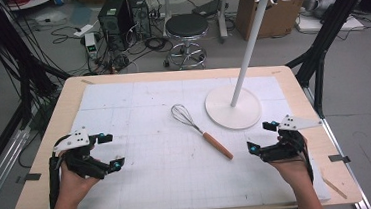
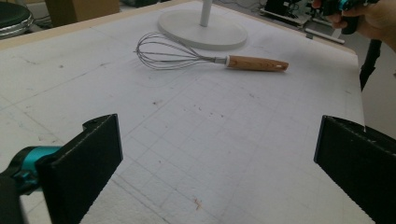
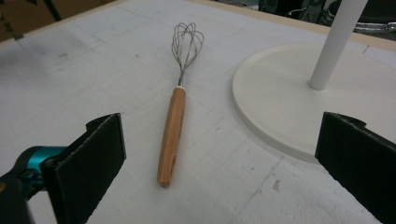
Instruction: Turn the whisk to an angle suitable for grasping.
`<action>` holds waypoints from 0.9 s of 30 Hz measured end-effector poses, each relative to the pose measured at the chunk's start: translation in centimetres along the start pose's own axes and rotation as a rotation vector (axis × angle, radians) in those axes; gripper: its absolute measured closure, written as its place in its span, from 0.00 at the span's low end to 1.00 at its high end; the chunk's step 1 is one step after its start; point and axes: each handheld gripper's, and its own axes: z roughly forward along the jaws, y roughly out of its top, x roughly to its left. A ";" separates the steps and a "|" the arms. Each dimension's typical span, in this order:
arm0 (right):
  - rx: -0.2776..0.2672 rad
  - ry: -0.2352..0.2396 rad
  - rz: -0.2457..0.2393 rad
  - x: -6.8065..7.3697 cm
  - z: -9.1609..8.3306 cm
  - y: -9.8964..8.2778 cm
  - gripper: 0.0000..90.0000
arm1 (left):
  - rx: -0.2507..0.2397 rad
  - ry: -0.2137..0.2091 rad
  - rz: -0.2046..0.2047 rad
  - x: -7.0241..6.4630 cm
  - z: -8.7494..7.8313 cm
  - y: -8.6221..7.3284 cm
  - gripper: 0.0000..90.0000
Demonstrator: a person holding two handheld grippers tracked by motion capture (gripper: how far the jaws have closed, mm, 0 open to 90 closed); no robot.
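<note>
A whisk (image 1: pixel 200 131) with a wooden handle lies flat near the middle of the white gridded mat (image 1: pixel 144 183), its wire head pointing away from the person and its handle end angled toward the right side. Just beside it stands a white stand (image 1: pixel 233 106) with a round base and a tall pole topped by hooks. The left gripper (image 1: pixel 107 152) sits low at the mat's left edge, jaws spread wide with nothing between them. The right gripper (image 1: pixel 260 136) rests at the right, jaws likewise spread apart and empty, near the handle end but not touching it
</note>
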 end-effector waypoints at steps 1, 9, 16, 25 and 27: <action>0.010 -0.003 -0.002 0.1 0.1 0.0 0.01 | -0.001 0.005 -0.005 0.1 0.0 0.0 0.02; 0.041 -0.010 -0.023 0.3 1.0 0.3 0.01 | -0.007 0.007 -0.002 0.5 0.2 0.2 0.02; 0.096 -0.006 -0.033 0.4 3.2 1.8 0.01 | 0.009 0.013 0.003 0.8 0.4 0.1 0.02; 0.209 0.020 -0.066 0.8 7.6 4.0 0.01 | 0.005 0.016 0.012 0.8 0.4 0.4 0.02; 0.234 0.027 -0.072 1.1 8.5 4.4 0.01 | 0.005 0.012 0.015 0.7 0.4 0.6 0.02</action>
